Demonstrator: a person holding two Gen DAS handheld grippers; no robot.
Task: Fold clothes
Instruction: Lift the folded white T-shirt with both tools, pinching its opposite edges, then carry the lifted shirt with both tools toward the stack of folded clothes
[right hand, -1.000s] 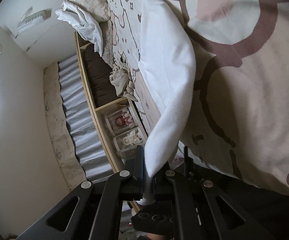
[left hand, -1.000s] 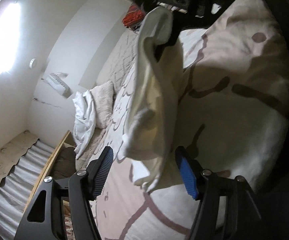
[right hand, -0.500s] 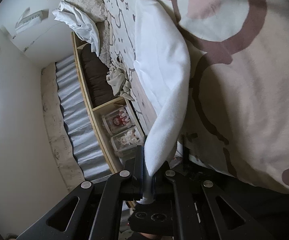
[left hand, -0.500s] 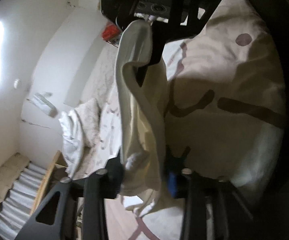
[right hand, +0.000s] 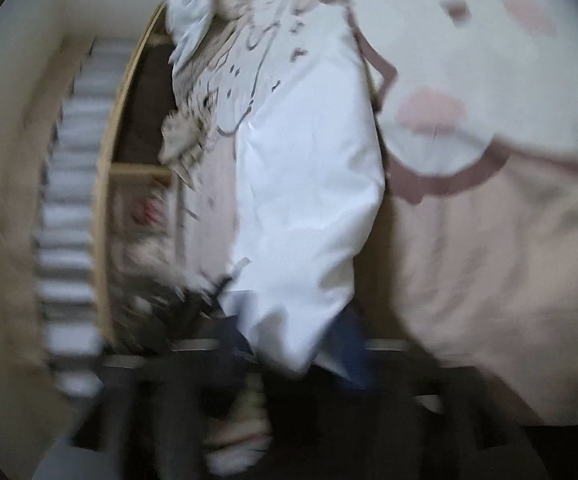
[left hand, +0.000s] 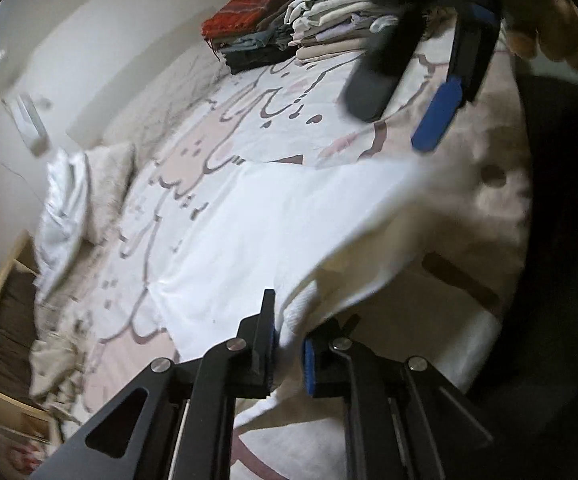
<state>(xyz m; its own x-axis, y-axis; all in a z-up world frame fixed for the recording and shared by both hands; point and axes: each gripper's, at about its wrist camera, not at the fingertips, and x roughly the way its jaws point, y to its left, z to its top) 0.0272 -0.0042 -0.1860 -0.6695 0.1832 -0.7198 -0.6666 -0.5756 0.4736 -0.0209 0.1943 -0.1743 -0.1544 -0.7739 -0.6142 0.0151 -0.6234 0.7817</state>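
Observation:
A white garment (left hand: 269,232) lies spread over the patterned bedspread (left hand: 225,128), with one end lifted toward me. My left gripper (left hand: 289,332) is at the bottom of the left wrist view; its jaws are closing and pinch the garment's near edge. My right gripper (left hand: 405,108) hovers above the far end of the garment, its jaws opening wide, the blue pad (left hand: 437,116) clear of the cloth. The right wrist view is blurred: the garment (right hand: 309,180) runs down to my right gripper (right hand: 289,344), its end loose between the spread fingers.
Two stacks of folded clothes (left hand: 257,36) (left hand: 329,20) sit at the back of the bed. A fluffy pillow (left hand: 109,188) and a crumpled white cloth (left hand: 61,208) lie at the left. A wooden shelf (right hand: 129,168) runs along the bedside. A hand (left hand: 549,28) holds the right gripper.
My left gripper closed on the garment's lower edge. My right gripper opened and let the garment go. The cloth went from hanging between the grippers to lying across the bed.

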